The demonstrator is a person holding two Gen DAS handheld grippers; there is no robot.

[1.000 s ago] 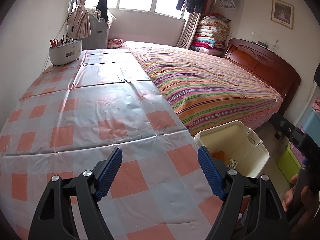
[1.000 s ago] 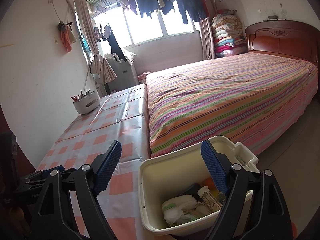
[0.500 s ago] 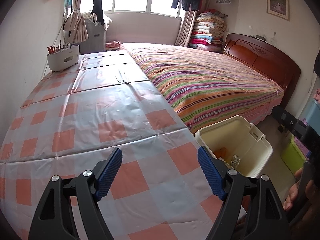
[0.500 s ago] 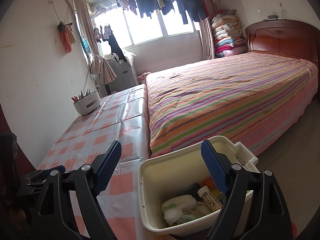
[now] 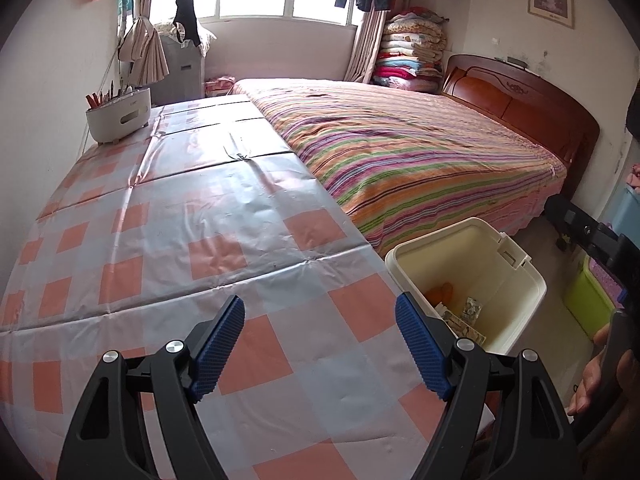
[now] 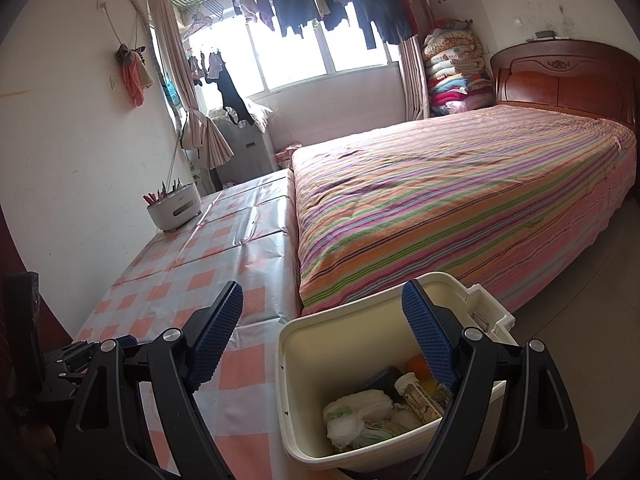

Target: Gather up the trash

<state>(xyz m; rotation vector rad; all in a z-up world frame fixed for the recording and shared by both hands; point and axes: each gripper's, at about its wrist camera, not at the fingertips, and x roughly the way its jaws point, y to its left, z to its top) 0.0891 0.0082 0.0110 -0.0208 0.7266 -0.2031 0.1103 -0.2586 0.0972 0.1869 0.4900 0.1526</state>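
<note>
Left claw [image 5: 320,344], right claw [image 6: 322,326]: both wide open, empty. Bin [image 6: 304,364], right of worktop [image 5: 200,208]: trash inside. Collection apparently finished; next, scan for leftovers.

Pink-and-pale-grey checks across the tablecloth [image 5: 200,216]; bright multicoloured stripes over the bedspread [image 6: 460,184]. Cream for the trash bin [image 6: 304,376], white for the tub [image 5: 120,116], blue on the pads [image 5: 218,346].
</note>
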